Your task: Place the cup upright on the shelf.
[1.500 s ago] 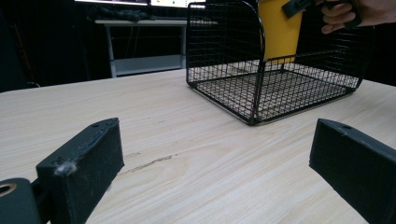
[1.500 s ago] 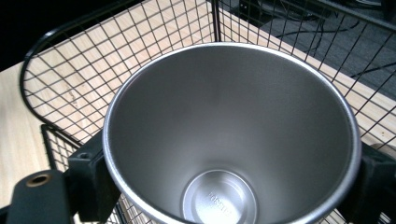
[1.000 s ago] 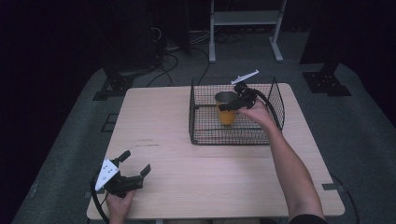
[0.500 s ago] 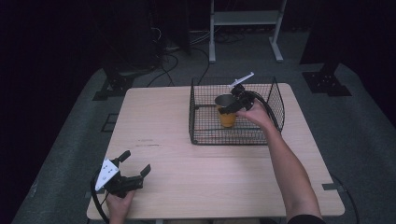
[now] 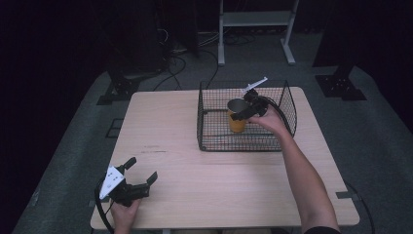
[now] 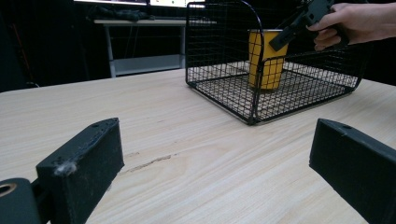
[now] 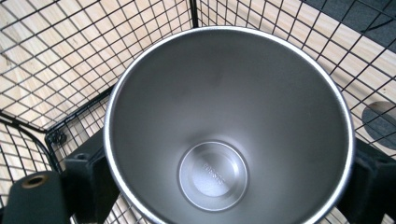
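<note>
A yellow cup [image 5: 237, 123] with a steel inside stands upright in the black wire basket [image 5: 200, 117] at the table's far right. My right gripper [image 5: 237, 110] reaches in from the right, its jaws pressed on both sides of the cup [image 7: 224, 116] near the rim. The left gripper view shows the cup [image 6: 268, 63] low in the basket [image 6: 219, 88], its base at the mesh floor. My left gripper [image 5: 142, 169] rests open at the table's near left corner, jaws wide apart over bare wood [image 6: 205, 154].
The wooden table [image 5: 170, 141] is bare between the basket and the left gripper. Beyond its far edge stand a white metal frame [image 5: 253, 19], dark stands and floor cables [image 5: 170, 48].
The right gripper and the cup have sunk slightly lower in the basket. The left gripper has stayed put.
</note>
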A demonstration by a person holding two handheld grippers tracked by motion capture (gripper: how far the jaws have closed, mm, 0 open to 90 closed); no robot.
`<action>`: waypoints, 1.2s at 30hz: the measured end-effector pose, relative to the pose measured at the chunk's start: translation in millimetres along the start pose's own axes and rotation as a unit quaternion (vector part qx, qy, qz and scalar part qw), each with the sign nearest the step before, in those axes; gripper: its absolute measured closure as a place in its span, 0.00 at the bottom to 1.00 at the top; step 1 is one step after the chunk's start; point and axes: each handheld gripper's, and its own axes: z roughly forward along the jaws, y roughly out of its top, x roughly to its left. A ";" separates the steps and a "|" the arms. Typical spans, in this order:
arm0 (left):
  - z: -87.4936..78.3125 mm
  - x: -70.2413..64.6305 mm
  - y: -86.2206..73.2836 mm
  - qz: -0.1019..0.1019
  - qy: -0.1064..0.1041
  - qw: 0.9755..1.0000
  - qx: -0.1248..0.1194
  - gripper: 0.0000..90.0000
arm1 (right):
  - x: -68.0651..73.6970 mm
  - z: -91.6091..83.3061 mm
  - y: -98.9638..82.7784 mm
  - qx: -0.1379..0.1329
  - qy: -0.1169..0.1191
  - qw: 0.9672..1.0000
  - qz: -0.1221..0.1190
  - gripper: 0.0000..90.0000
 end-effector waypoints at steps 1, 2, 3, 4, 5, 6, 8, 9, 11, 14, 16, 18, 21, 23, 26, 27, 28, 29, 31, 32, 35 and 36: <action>0.1 -0.3 0.0 0.001 0.000 1.000 0.001 0.02 | 1.4 -1.0 0.0 0.003 -0.001 1.000 -0.003 0.11; 0.2 -0.4 0.0 0.001 0.000 1.000 0.001 0.02 | 1.6 -1.0 -0.1 0.004 0.000 1.000 -0.004 0.11; 0.2 -0.4 0.0 0.001 0.000 1.000 0.001 0.02 | 1.7 -1.2 -0.2 0.004 0.002 1.000 -0.004 0.11; 0.1 -0.4 -0.1 0.000 0.000 1.000 0.001 0.02 | 1.9 -1.4 -0.2 0.004 0.002 1.000 -0.005 0.11; 0.1 -0.3 -0.1 0.000 0.000 1.000 0.001 0.02 | 2.5 -1.6 0.0 0.003 -0.001 1.000 -0.005 0.10; 0.1 -0.3 -0.1 0.000 0.001 1.000 0.001 0.02 | 2.9 -1.8 0.2 0.003 -0.001 1.000 -0.004 0.10; 0.1 -0.3 -0.1 0.000 0.001 1.000 0.001 0.02 | 3.2 -2.0 0.4 0.002 0.000 1.000 -0.006 0.09; 0.2 -0.4 -0.1 0.000 0.001 1.000 0.002 0.02 | 3.6 -2.3 0.5 0.003 -0.002 1.000 -0.008 0.09; 0.1 -0.2 -0.1 0.000 0.001 1.000 0.001 0.02 | 3.9 -2.9 0.7 0.000 -0.001 1.000 -0.005 0.05; 0.2 0.0 -0.1 0.000 0.002 1.000 0.002 0.02 | 4.7 -5.4 2.0 -0.008 0.001 1.000 -0.002 0.02; 0.2 0.0 0.0 0.000 0.002 1.000 0.003 0.02 | 5.0 -7.2 2.7 -0.012 0.002 1.000 0.000 0.02; 0.4 0.0 0.0 0.000 0.002 1.000 0.003 0.02 | 5.1 -11.0 3.7 -0.019 0.001 1.000 0.000 0.02; 0.4 0.1 0.0 0.000 0.003 1.000 0.004 0.03 | 3.4 -23.0 5.1 -0.038 0.005 0.999 0.007 0.02; 0.6 -0.1 0.0 0.001 0.003 1.000 0.004 0.02 | 1.9 -31.3 5.2 -0.050 0.006 0.999 0.008 0.02; 0.8 -0.2 0.1 0.002 0.002 1.000 0.004 0.02 | 0.8 -38.8 5.2 -0.062 0.008 0.998 0.012 0.02; 0.6 -0.4 0.0 0.002 0.003 1.000 0.004 0.02 | 0.2 -47.2 5.0 -0.070 0.007 0.997 0.013 0.02; 0.6 -0.4 0.0 0.002 0.003 1.000 0.004 0.02 | 0.2 -47.2 5.0 -0.070 0.007 0.997 0.013 0.02; 0.5 0.1 0.0 0.000 0.002 1.000 0.004 0.03 | -0.5 -56.3 3.8 -0.080 0.013 0.997 0.017 0.02; 0.0 0.1 -0.2 0.000 0.003 1.000 0.002 0.03 | 1.0 -62.7 1.7 -0.087 0.017 0.996 0.019 0.02; -0.1 0.3 -0.2 0.000 0.002 1.000 0.001 0.02 | 2.7 -66.0 0.3 -0.091 0.014 0.996 0.016 0.02; 0.3 -0.3 -0.1 0.002 0.000 1.000 0.003 0.02 | 5.8 -73.8 -5.8 -0.094 0.017 0.995 0.016 0.02; 0.3 -0.3 -0.1 0.002 0.000 1.000 0.003 0.02 | 6.0 -74.9 -7.7 -0.095 0.017 0.995 0.017 0.02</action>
